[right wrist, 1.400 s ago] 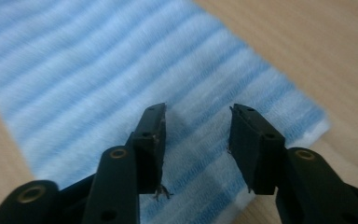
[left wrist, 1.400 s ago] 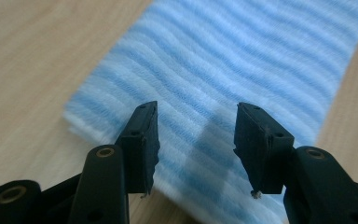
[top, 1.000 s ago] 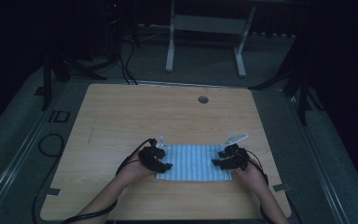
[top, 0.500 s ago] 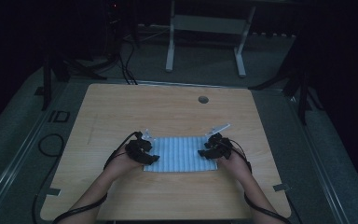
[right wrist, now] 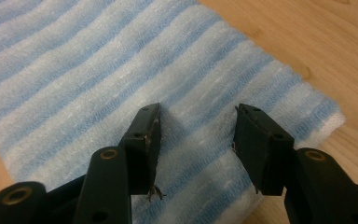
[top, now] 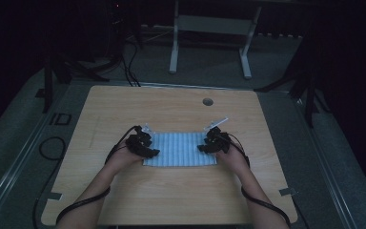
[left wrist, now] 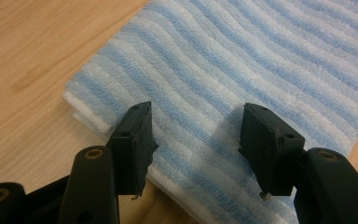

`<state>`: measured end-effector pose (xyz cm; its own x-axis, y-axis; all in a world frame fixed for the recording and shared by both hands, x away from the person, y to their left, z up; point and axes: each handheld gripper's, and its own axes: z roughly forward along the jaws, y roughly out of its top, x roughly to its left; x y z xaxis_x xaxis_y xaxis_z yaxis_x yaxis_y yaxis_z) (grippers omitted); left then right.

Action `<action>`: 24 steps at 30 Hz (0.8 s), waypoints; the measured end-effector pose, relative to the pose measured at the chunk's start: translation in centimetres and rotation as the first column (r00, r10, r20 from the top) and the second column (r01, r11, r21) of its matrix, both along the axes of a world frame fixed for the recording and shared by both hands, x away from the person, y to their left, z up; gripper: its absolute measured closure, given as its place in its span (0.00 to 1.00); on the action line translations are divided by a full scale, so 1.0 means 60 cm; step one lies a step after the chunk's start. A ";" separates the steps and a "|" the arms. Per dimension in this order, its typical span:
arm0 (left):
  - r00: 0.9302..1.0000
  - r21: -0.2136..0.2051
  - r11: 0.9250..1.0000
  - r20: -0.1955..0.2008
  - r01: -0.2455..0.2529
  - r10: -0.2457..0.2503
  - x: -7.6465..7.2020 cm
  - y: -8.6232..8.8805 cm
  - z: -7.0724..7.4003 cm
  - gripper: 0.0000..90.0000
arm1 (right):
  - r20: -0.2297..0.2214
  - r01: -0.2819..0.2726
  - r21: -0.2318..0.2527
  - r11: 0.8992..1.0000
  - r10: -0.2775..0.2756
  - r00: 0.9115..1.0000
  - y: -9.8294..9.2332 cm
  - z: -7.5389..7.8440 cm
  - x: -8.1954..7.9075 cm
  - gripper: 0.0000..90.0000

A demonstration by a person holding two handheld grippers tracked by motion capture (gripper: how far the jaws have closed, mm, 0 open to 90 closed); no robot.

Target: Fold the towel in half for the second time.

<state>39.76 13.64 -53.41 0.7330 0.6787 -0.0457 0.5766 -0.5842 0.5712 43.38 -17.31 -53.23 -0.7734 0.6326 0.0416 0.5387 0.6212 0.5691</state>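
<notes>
I had a folded blue-and-white striped cloth lying flat on the light wooden table, in the middle of the half nearer the person, its long side running across the table. From the high view, the left gripper sat at the cloth's left end and the right gripper at its right end, each held in a hand with the forearm coming in from the bottom edge, a black cable trailing back along each arm. Through the left gripper view I saw the left gripper poised over the corner region of the cloth, its two black jaws standing apart by about half their travel, with the striped fabric showing flat and unpinched in the gap between them. The folded edge of the cloth, with its white layers stacked, ran just outside the left-hand jaw in that view, and bare wood lay beyond it. The right gripper view gave me the mirror of that: the right gripper over the opposite end of the cloth, jaws likewise parted about halfway, fabric lying smooth between them and nothing clamped. I could not tell whether the jaw tips were actually resting on the cloth or hanging just above it. Farther up the table I noted a small round grommet hole, well apart from the cloth.
</notes>
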 end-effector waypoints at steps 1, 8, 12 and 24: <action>1.000 -0.001 1.000 0.000 0.001 -0.001 0.001 0.000 0.000 0.49 | 0.000 0.000 0.003 1.000 0.000 1.000 0.000 0.000 0.001 0.56; 0.999 -0.044 0.998 0.018 -0.033 0.034 -0.007 0.001 0.008 0.34 | 0.018 -0.016 0.025 1.000 0.016 1.000 -0.004 0.010 -0.007 0.49; 0.998 -0.089 0.995 0.037 -0.043 0.047 -0.015 0.000 0.017 0.20 | 0.015 -0.022 0.071 0.997 0.021 1.000 -0.010 0.021 -0.014 0.34; 0.995 -0.128 0.991 0.097 -0.022 0.035 -0.043 -0.021 0.029 0.11 | 0.131 -0.068 0.151 0.986 0.048 0.990 -0.024 0.030 -0.037 0.16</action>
<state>37.18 12.37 -51.66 0.7186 0.6927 -0.0612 0.5290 -0.4874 0.6947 41.17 -18.77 -51.42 -0.8140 0.5798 0.0350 0.4215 0.5482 0.7224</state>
